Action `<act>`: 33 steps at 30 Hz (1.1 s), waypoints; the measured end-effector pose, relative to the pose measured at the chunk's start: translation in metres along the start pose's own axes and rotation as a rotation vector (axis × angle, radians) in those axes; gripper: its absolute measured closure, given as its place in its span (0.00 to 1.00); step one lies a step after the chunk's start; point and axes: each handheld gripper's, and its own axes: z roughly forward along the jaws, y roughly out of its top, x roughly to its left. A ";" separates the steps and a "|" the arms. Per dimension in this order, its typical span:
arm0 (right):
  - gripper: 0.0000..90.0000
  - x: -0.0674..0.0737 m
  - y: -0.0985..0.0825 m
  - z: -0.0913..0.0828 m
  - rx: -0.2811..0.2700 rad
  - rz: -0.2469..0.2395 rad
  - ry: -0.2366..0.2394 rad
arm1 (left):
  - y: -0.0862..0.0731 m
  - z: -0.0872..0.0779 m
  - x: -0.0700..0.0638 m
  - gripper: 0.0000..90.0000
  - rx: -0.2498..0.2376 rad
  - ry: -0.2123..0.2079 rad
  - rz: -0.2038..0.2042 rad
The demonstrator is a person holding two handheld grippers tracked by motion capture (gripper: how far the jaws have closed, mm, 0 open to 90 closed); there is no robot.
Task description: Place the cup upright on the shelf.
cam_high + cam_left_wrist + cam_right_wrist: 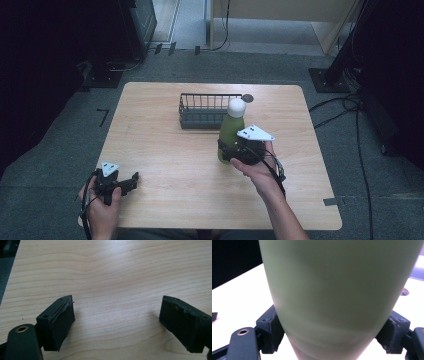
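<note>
— Near the table's (165, 165) far edge: a dark wire basket (202, 111). Just in front of it, toward the right side: a tall green bottle (230, 131), white cap on top, standing upright.
— And the right gripper (235, 151)?
— Clamped tight on the bottle's lower part, squeezing from both sides. Basket straight beyond it, close.
— Left gripper (125, 182)?
— Down by the near left corner, spread wide, holding nothing, well apart from the bottle.
</note>
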 end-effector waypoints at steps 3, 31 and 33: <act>0.23 0.001 0.005 0.002 0.004 -0.001 0.004 | 0.000 0.000 0.000 0.15 0.000 0.000 0.000; 0.23 -0.018 0.072 0.029 -0.038 0.004 -0.061 | 0.000 0.000 0.000 0.15 0.000 -0.001 0.000; 0.23 -0.019 0.077 0.032 -0.046 0.004 -0.070 | 0.000 0.000 0.000 0.15 -0.001 -0.001 0.000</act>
